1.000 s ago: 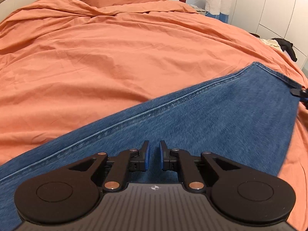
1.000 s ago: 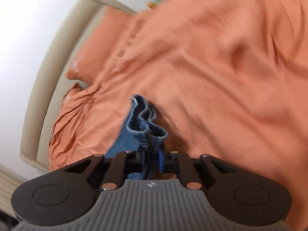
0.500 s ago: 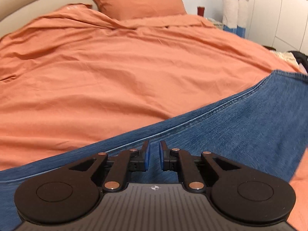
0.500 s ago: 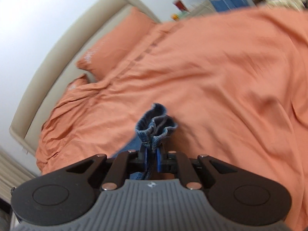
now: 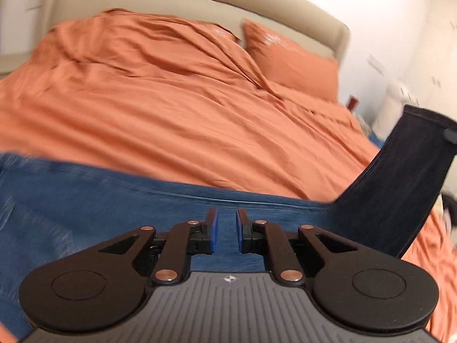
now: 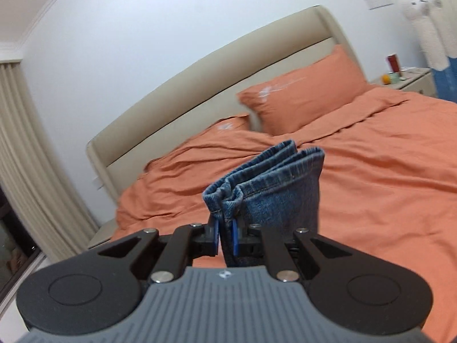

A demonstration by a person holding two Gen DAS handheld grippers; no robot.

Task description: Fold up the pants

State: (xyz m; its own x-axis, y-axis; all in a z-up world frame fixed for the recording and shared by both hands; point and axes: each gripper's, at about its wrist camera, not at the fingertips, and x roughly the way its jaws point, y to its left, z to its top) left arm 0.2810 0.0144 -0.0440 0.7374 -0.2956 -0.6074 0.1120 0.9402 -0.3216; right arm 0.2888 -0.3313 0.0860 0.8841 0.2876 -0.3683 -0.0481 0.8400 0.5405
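The blue jeans (image 5: 85, 200) lie flat across the orange bed in the left wrist view. Their leg end (image 5: 405, 177) is lifted up at the right, dark in shadow. My left gripper (image 5: 226, 231) hovers just over the denim with a small gap between its blue pads and nothing between them. My right gripper (image 6: 225, 237) is shut on the jeans' hem end (image 6: 274, 188), which stands bunched above the fingers, raised over the bed.
The orange duvet (image 5: 171, 114) covers the whole bed, with pillows (image 6: 302, 97) and a beige headboard (image 6: 200, 85) at the far end. A nightstand (image 6: 408, 78) with small items stands at the right. Curtains (image 6: 25, 157) hang at the left.
My right gripper has lifted the hem end higher and swung it toward the headboard. The left gripper has turned left over the jeans; its fingers stay the same.
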